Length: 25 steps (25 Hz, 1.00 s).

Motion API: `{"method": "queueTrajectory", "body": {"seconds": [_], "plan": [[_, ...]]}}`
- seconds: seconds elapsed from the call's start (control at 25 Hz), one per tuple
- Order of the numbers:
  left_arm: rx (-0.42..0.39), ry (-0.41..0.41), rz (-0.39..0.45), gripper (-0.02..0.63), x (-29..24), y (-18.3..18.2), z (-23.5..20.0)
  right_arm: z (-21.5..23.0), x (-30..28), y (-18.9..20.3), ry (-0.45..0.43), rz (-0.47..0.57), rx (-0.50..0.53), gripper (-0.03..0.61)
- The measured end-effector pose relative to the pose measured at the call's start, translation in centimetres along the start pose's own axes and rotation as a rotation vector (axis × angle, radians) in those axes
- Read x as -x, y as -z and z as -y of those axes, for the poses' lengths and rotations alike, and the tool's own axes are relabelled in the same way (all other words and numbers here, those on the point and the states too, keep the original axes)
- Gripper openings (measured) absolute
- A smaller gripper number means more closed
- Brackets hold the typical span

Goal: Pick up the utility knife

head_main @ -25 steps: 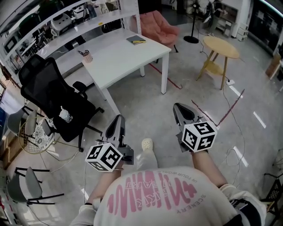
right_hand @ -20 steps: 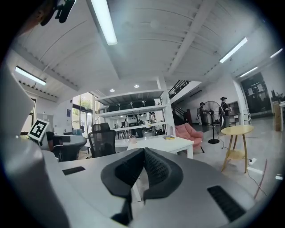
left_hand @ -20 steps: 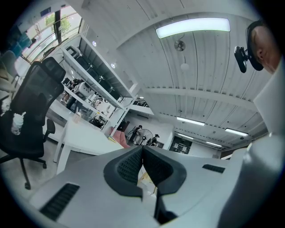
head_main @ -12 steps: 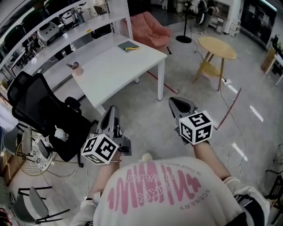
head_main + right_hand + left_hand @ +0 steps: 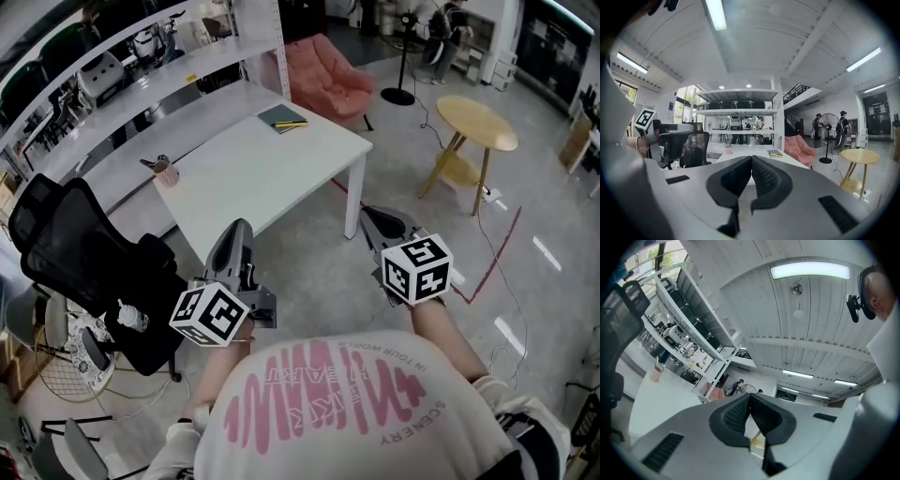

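A yellow utility knife [image 5: 292, 123] lies on a dark notebook [image 5: 281, 117] at the far corner of the white table [image 5: 253, 169]. In the right gripper view the knife [image 5: 776, 155] is a thin yellow strip on that notebook. My left gripper [image 5: 238, 230] hangs over the floor in front of the table's near edge, jaws shut and empty. My right gripper [image 5: 367, 213] is level with the table's right leg, also shut on nothing. Both are well short of the knife. The left gripper [image 5: 750, 397] tilts toward the ceiling; the right gripper [image 5: 751, 160] faces the table.
A pink cup of pens [image 5: 167, 174] stands at the table's left edge. A black office chair [image 5: 89, 258] is on the left, a round wooden side table [image 5: 480, 122] on the right, and a pink armchair [image 5: 323, 73] and white shelving [image 5: 141, 75] stand behind. Cables and red tape [image 5: 497, 248] cross the floor.
The person has walked toward the table, so it sits nearer and larger in the head view. Both grippers came forward with the body and stayed shut.
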<state>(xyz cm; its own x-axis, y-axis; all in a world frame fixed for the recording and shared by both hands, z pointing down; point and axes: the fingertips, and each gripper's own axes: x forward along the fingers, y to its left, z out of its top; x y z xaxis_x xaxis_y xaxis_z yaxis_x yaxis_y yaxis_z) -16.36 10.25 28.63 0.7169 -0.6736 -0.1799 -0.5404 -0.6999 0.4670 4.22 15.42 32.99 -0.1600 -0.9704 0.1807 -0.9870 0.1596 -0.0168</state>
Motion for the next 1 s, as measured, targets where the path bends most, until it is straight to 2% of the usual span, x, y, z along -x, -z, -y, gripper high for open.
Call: {"method": "queueTrajectory", "body": {"seconds": [0.12,0.4,0.64,0.84,1.0], "plan": [[0.019,0.008,0.011,0.023,-2.2,-0.9,-2.4,0.6,-3.3,-0.7,-0.014,0.017,-0.008,0.015],[0.060,-0.017,-0.026,0.024,-4.9,-0.7,-7.1,1.3,-8.3,-0.4,-0.023,0.006,-0.044,0.015],[0.078,-0.059,-0.089,0.023,-5.0,1.8,-9.2,1.8,-10.1,1.8,-0.031,-0.063,-0.073,0.015],[0.136,-0.080,-0.083,0.023,-5.9,3.5,-11.7,2.0,-12.8,3.2,-0.052,-0.103,-0.077,0.015],[0.136,-0.107,-0.097,0.023,-8.3,4.0,-12.5,4.0,-14.8,3.1,-0.062,-0.114,-0.087,0.015]]}}
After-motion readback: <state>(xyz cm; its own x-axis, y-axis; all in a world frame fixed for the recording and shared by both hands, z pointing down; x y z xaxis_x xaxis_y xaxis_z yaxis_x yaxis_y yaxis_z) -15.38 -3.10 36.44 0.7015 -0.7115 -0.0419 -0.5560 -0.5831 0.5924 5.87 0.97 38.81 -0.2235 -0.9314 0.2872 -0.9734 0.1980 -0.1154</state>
